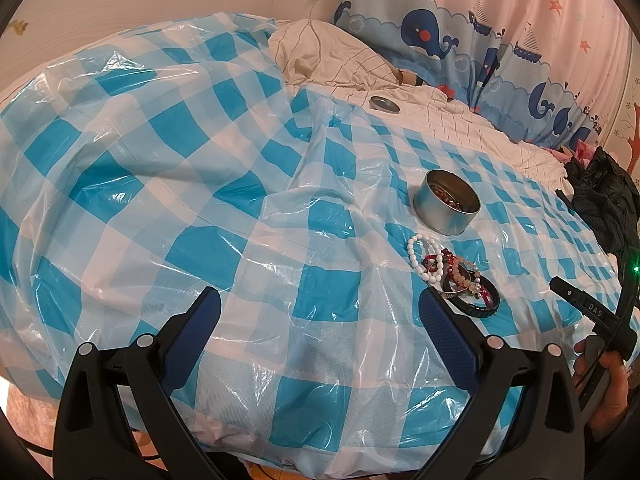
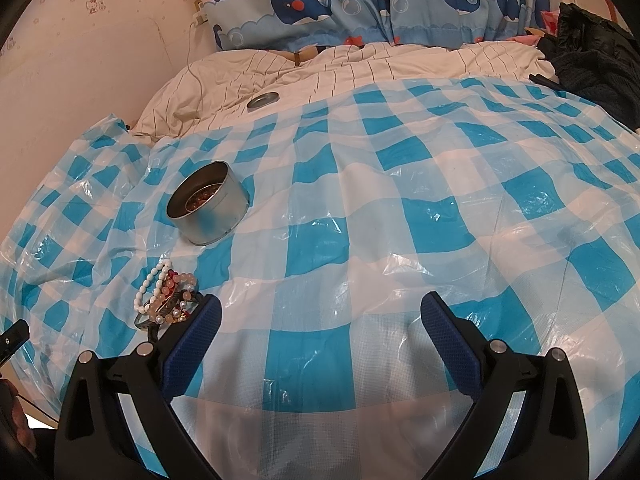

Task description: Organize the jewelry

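Bracelets (image 1: pixel 454 278) lie heaped just beside the open round tin (image 1: pixel 447 202), presumably staged for dropping in with the beads already there. Left gripper (image 1: pixel 320 312) and right gripper (image 2: pixel 320 316) both hover spread wide and empty, the heap near each one's inner finger.

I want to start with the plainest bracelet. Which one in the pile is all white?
The white bead bracelet on the pile's tin side. Its oval beads are uniformly white; the others are red, pinkish or a black band.

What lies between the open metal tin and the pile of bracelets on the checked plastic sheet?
Nothing: only bare checked plastic sheet separates the tin from the bracelets. Both wrist views show this short stretch.
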The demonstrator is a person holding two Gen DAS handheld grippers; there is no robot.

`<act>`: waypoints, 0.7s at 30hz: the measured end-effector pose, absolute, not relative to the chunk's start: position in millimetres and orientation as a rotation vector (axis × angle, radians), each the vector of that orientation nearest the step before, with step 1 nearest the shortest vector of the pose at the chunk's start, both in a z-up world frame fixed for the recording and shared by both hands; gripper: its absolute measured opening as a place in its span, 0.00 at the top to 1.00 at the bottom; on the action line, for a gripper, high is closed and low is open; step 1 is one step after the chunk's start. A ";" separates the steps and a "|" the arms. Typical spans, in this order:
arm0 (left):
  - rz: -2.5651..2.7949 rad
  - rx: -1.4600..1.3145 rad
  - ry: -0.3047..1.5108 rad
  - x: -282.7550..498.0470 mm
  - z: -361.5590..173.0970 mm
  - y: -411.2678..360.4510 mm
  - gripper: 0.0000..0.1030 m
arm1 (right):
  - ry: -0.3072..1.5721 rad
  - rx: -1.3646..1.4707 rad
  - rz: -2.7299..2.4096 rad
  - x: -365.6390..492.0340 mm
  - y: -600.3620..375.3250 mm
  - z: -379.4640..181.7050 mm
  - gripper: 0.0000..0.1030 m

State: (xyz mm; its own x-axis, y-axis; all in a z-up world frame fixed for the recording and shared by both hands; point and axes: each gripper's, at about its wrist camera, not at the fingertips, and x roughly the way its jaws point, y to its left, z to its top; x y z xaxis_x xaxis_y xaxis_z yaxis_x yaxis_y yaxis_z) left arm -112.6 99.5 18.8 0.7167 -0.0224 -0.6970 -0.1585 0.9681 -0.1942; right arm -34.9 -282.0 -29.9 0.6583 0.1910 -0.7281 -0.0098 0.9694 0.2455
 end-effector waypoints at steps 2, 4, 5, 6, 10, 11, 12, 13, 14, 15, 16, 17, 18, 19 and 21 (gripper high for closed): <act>0.077 -0.249 0.770 -112.7 18.7 99.7 0.08 | 0.846 0.228 0.115 -34.7 -282.2 -29.7 0.07; 0.077 -0.250 0.770 -112.6 18.6 99.6 0.08 | 0.847 0.229 0.115 -34.6 -282.1 -29.8 0.07; 0.077 -0.251 0.770 -112.7 18.7 99.6 0.08 | 0.847 0.228 0.115 -34.6 -282.1 -29.8 0.07; 0.076 -0.250 0.770 -112.6 18.5 99.5 0.08 | 0.848 0.228 0.115 -35.0 -281.7 -30.3 0.07; 0.076 -0.249 0.770 -112.7 18.5 99.6 0.08 | 0.848 0.227 0.115 -35.4 -281.3 -30.6 0.07; 0.076 -0.249 0.770 -112.7 18.5 99.6 0.08 | 0.848 0.227 0.115 -35.3 -281.3 -30.5 0.07; 0.076 -0.249 0.770 -112.7 18.4 99.6 0.08 | 0.849 0.226 0.115 -36.1 -281.2 -30.8 0.07; 0.076 -0.249 0.770 -112.7 18.5 99.6 0.08 | 0.848 0.226 0.114 -35.8 -281.2 -30.7 0.07; 0.076 -0.249 0.770 -112.7 18.4 99.6 0.08 | 0.848 0.227 0.115 -35.2 -281.3 -30.4 0.07; 0.076 -0.249 0.770 -112.7 18.5 99.6 0.08 | 0.848 0.227 0.115 -35.8 -281.2 -30.7 0.07; 0.076 -0.248 0.770 -112.8 18.7 99.6 0.08 | 0.848 0.227 0.115 -35.1 -281.2 -30.4 0.07; 0.076 -0.249 0.770 -112.7 18.4 99.6 0.08 | 0.848 0.226 0.115 -35.8 -281.0 -30.7 0.07; 0.076 -0.250 0.769 -112.7 18.4 99.6 0.08 | 0.848 0.226 0.115 -35.0 -281.1 -30.3 0.07; 0.076 -0.250 0.770 -112.8 18.4 99.7 0.08 | 0.848 0.227 0.114 -34.8 -281.1 -30.2 0.07; 0.075 -0.248 0.771 -112.7 18.3 99.6 0.08 | 0.850 0.227 0.113 -34.4 -281.1 -30.3 0.07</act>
